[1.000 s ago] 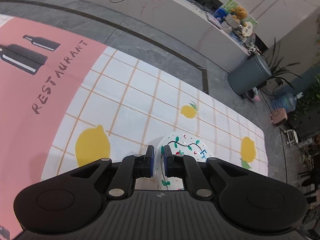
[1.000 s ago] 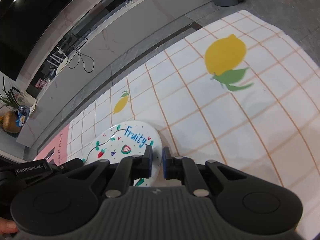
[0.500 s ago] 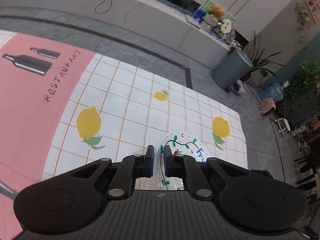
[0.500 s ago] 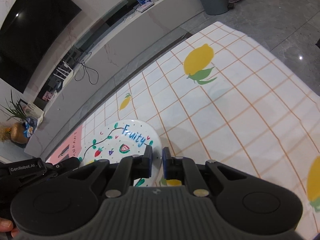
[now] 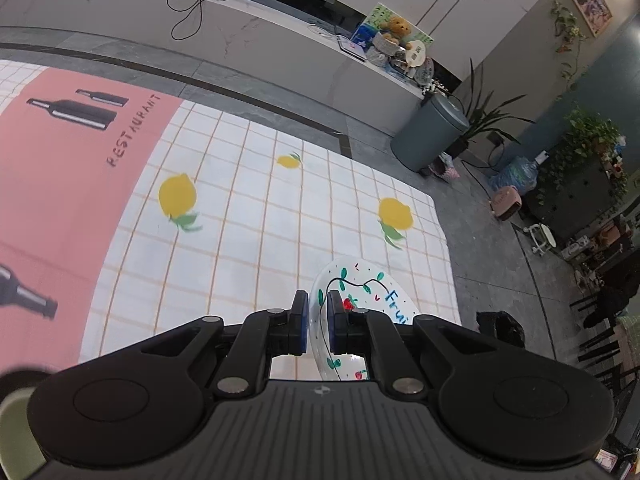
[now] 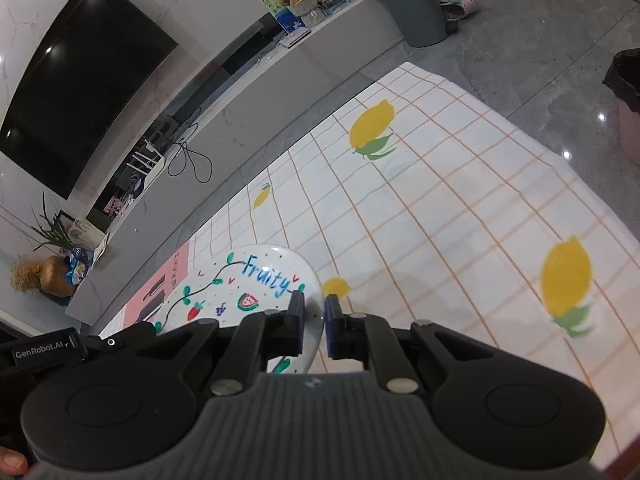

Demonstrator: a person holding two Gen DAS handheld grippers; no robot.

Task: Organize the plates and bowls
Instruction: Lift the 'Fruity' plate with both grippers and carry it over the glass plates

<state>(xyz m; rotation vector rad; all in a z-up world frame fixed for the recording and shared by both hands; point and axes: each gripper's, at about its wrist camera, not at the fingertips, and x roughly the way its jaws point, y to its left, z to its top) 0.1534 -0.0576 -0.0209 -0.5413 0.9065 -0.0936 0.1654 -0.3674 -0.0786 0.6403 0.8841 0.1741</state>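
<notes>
1. Risen since a second ago: plate point(image 6: 240, 284) lettered "Fruity", carried higher above lemon-print tablecloth point(image 5: 256, 216).
2. Left gripper point(image 5: 318, 322) and right gripper point(image 6: 313, 320) clenched on opposite plate rims.
3. "RESTAURANT" legible on pink panel point(image 5: 60, 168); "GenRobot.AI" on left gripper.

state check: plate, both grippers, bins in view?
Plate: off the tablecloth, gripped at opposite rims.
Left gripper: shut on the plate rim.
Right gripper: shut on the plate rim.
Grey bin: upright on the floor, lid closed.
Pink bin: upright, black liner, no lid visible.
</notes>
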